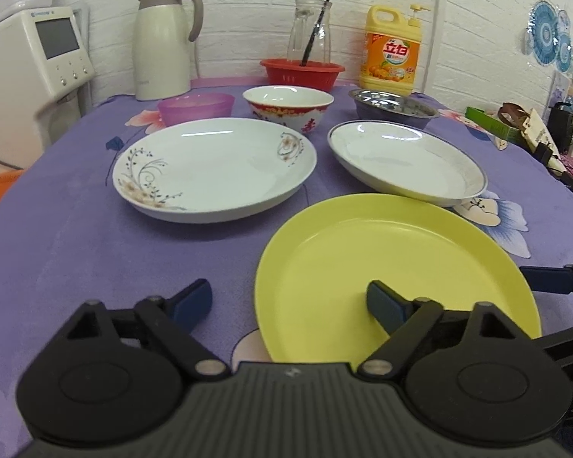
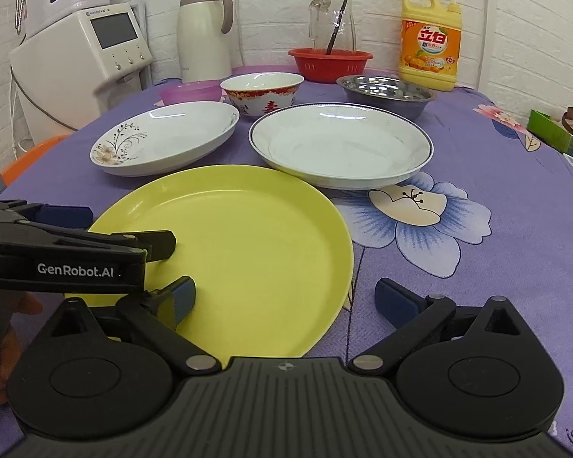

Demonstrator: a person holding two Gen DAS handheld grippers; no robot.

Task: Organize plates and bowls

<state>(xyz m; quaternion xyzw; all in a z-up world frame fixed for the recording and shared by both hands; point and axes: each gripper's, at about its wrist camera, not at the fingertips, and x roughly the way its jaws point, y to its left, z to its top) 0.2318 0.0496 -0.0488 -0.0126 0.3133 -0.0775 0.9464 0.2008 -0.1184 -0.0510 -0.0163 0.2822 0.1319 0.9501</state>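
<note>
Your left gripper (image 1: 288, 301) sits at bottom centre of its view, jaws apart across the near-left rim of the yellow-green plate (image 1: 393, 271): one pad over the plate's inside, the other over the cloth, neither pressing the rim. Your right gripper (image 2: 284, 299) is also spread, straddling the plate's near-right rim w/o clamping it. In the right wrist view the left tool's side reads "GenRobot.AI" at mid-left.

The plate is plain, glossy, shallow w/ a raised lip, lying flat at the lower middle of both views on the purple floral tablecloth (image 2: 496, 152). Above it: a white plate w/ floral sprigs (image 1: 214, 170) to the left, a white plate w/ thin blue rim line (image 2: 340, 145) to the right. Further up, a pink-purple bowl (image 1: 196, 107), a red-patterned white bowl (image 1: 288, 107) bearing red Chinese characters, and a steel bowl (image 2: 386, 93).

Top right, the yellow detergent bottle (image 2: 429, 38) carries an orange label w/ Chinese characters. The water dispenser (image 2: 95, 57) at upper left has small lettering, not legible.
</note>
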